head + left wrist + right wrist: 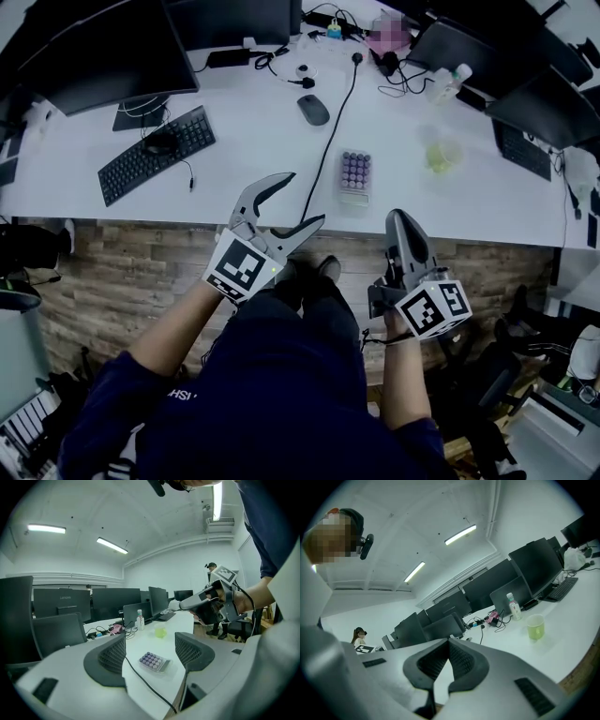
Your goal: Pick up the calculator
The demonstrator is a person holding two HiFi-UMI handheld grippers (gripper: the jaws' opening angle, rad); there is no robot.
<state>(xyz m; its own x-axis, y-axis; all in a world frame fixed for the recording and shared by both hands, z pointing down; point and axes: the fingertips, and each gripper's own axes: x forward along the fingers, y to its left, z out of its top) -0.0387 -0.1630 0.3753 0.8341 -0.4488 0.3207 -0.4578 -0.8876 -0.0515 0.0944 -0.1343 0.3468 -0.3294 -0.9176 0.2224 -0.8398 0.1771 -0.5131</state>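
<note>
The calculator [354,177] lies on the white desk [253,150] near its front edge, clear-bodied with rows of purple keys. It shows in the left gripper view between the jaws as the same calculator [154,662], some way ahead. My left gripper [292,201] hangs open just in front of the desk edge, left of the calculator, with nothing held. My right gripper [402,223] is shut and empty, below the desk edge to the calculator's right. It also appears as the right gripper [185,604] in the left gripper view.
A black cable [330,141] runs down the desk just left of the calculator. A mouse [313,110], keyboard [156,155] and monitors [103,52] sit behind. A green cup [441,156] and bottle [452,81] stand to the right. A person's legs [281,375] are below.
</note>
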